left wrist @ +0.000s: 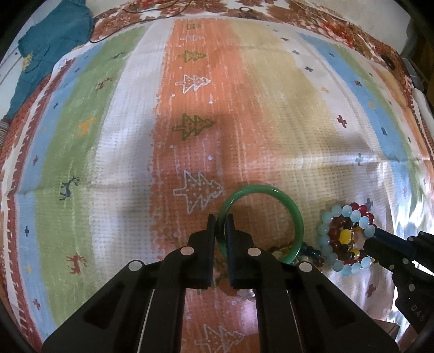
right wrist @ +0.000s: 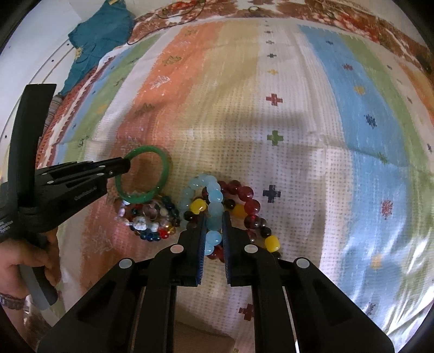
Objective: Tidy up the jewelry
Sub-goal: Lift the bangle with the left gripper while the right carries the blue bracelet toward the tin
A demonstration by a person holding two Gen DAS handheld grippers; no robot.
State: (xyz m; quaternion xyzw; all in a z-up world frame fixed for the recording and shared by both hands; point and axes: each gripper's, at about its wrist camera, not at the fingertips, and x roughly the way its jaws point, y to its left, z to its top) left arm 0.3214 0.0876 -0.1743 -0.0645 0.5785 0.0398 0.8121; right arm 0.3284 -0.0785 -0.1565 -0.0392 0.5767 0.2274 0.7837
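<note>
My left gripper (left wrist: 221, 218) is shut on the rim of a green bangle (left wrist: 287, 202), which also shows in the right wrist view (right wrist: 160, 158) tilted over a mixed-colour bead bracelet (right wrist: 152, 221). My right gripper (right wrist: 213, 216) is shut on a pale blue bead bracelet (right wrist: 214, 198), which lies among a dark red bead bracelet (right wrist: 248, 194) and a bracelet with yellow beads (right wrist: 271, 243). In the left wrist view the pale blue bracelet (left wrist: 336, 210) sits at the right, with my right gripper (left wrist: 375, 236) at its edge.
Everything lies on a striped cloth (left wrist: 190, 108) printed with trees, deer and crosses, spread over a patterned blanket. A teal garment (left wrist: 46, 51) lies at the far left. A dark cord (left wrist: 130, 24) runs along the far edge.
</note>
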